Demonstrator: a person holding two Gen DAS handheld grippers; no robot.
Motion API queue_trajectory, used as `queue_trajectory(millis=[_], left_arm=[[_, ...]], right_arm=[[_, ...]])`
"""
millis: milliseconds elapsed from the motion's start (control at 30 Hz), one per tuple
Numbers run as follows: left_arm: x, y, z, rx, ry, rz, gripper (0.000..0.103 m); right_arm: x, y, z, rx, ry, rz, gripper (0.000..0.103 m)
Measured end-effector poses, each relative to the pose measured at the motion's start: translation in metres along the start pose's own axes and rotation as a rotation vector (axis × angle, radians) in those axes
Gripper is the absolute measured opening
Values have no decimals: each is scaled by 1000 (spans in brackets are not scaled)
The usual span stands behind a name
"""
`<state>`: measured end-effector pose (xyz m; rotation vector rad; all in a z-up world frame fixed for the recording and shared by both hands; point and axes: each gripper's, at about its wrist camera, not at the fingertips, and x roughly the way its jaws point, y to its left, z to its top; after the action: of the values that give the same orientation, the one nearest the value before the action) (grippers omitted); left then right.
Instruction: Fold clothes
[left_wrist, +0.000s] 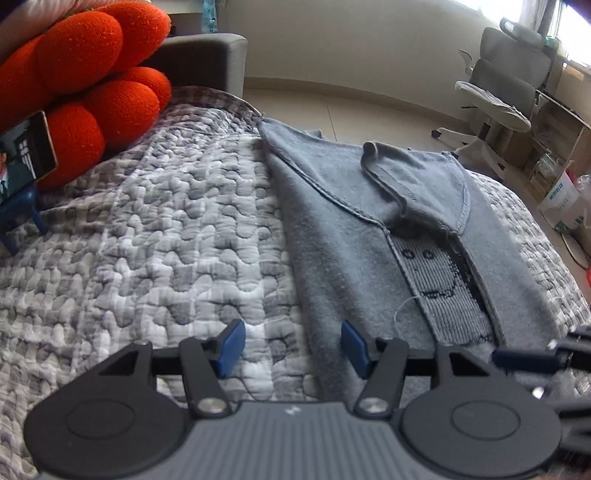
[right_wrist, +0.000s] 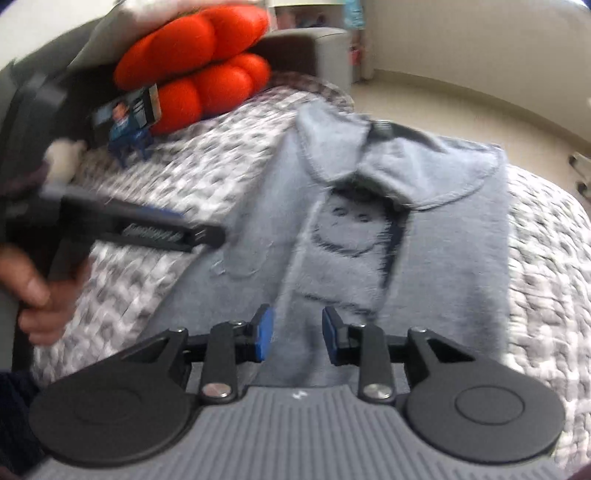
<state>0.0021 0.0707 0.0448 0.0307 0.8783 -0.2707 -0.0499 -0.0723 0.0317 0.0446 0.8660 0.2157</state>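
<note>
Left wrist view looks along a bed covered by a grey-and-white quilted bedspread, puckered all over, and the grey sweater lies on that quilt to the right of its middle, partly folded, with both sides turned inward so that a knitted face pattern shows in the gap between them. The left gripper hangs just above the sweater's near left edge, its blue pads spread apart with nothing between them; one pad is over the quilt, the other over the sweater. Beyond the quilt's far left corner sits an orange knot cushion against a grey headboard, and a phone on a blue stand leans in front of the cushion. Past the quilt's far edge lie a pale tiled floor and a cream wall, with a grey office chair and cardboard boxes near a bright window. Right wrist view is motion-blurred; the right gripper is over the sweater's near hem, its jaws parted and empty. A hand at the left of the quilt grasps the other tool's handle.
</note>
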Motion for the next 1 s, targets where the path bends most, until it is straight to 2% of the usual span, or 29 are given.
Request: queue_trajectory(millis=[167,233,300,667,1000], left_arm=[[6,-12,-3,78,29,36,60],[6,-12,-3,75,33,37,60],[5,-11,-2,76,35,34,60],[3,-17,-5,124,29,44,60],[2,-21,-5,142,25,54,60]], right_arm=[[2,-17,0,88,20,-37,35],[3,-24,0,124,28,-52,38],[-3,-32,1,182,-2,11,36],[1,-56,2,296,-10,-41,36],[-1,-58,3,305,-37,-56,38]])
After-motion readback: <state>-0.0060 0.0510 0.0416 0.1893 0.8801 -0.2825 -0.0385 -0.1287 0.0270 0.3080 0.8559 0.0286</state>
